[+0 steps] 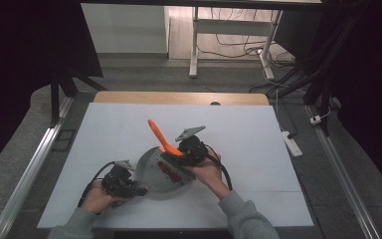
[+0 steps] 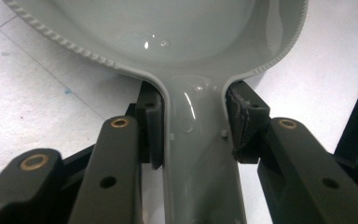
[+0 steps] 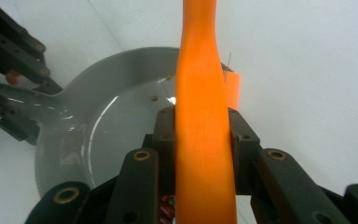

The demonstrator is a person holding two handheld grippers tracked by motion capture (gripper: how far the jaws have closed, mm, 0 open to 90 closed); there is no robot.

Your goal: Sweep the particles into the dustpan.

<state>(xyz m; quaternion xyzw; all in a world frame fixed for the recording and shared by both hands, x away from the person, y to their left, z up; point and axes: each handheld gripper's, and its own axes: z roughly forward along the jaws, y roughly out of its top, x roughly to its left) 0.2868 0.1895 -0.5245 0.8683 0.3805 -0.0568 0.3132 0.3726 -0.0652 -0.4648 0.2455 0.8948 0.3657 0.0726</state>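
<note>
A wooden table carries a large white rectangular sheet covering most of its top; a shallow grey plastic pan rests on the sheet.

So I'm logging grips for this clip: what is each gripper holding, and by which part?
The left gripper clamps the grey pan by its handle. The right gripper clamps the orange spatula by its handle.

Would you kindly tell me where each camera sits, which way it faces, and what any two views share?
High view: above the person's side, facing forward and down at the table; forearms and both hands show.
Left gripper view: on the left gripper, looking along its fingers clamping the grey pan handle.
Right gripper view: on the right gripper, fingers gripping the orange spatula.
Both gripper views share the pan.
</note>
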